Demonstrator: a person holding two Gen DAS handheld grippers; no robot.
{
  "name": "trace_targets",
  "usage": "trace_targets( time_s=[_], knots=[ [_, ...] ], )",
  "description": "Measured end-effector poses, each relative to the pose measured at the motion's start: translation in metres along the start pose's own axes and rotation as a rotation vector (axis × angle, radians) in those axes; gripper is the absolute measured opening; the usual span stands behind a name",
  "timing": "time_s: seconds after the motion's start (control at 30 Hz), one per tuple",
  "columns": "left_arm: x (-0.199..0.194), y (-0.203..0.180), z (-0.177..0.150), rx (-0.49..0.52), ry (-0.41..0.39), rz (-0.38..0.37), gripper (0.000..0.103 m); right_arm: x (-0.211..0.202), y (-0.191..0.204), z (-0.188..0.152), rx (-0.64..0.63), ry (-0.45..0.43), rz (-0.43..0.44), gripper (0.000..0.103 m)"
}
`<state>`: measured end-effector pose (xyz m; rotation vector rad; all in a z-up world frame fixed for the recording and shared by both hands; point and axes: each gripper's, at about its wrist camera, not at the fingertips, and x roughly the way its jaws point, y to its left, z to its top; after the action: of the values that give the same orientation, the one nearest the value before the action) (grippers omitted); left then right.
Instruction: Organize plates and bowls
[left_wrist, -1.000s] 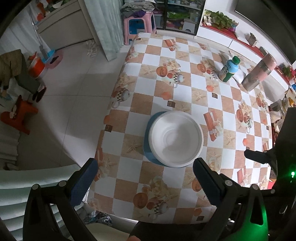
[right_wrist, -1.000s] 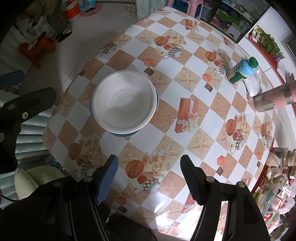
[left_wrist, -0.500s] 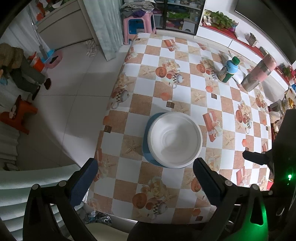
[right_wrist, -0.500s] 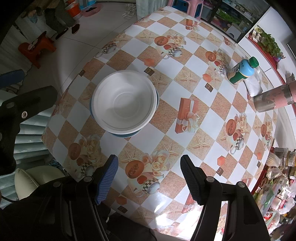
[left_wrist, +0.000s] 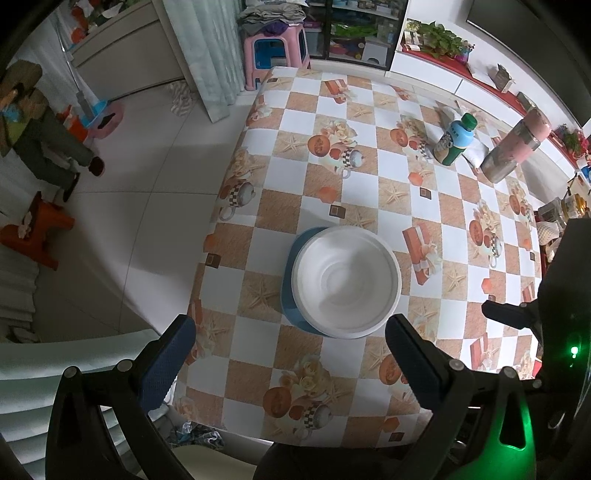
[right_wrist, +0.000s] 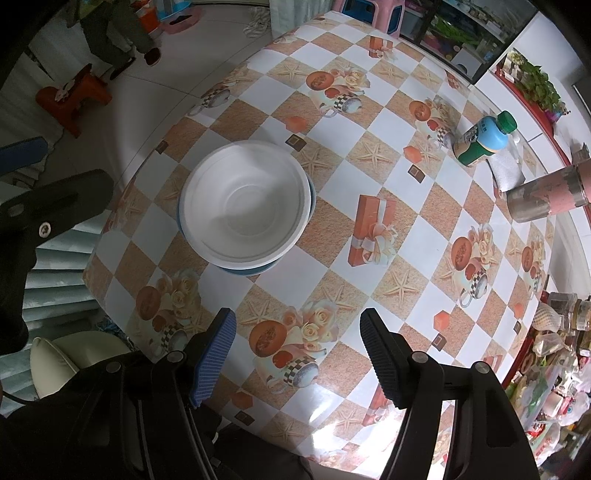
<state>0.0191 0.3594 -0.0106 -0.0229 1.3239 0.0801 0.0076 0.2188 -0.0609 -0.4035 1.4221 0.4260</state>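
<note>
Resting upright – bowl (left_wrist: 345, 286) on plate (left_wrist: 288, 291)

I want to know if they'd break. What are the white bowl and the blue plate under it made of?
The white bowl looks like matte foam or moulded paper pulp: chalky, no shine, thin rolled rim. The blue plate looks like smooth plastic, perhaps melamine; only its edge shows, so that is uncertain.

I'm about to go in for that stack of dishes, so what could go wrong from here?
The white bowl sits off-centre on the blue plate, so lifting one may drag or tip the other. The stack is near the table edge; a nudge from the left gripper could push it toward the floor. Both grippers hang open above it, and the right gripper might clash with the left if both reach in together.
</note>
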Motion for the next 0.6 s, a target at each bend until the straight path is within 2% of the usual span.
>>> trace_targets(
  time_s=[0.6],
  knots=[
    [0.0002,-0.0016,0.0004,0.001,0.0,0.0,0.103,0.0007,-0.0009,-0.0002,0.001,0.001,0.001,0.071]
  ],
)
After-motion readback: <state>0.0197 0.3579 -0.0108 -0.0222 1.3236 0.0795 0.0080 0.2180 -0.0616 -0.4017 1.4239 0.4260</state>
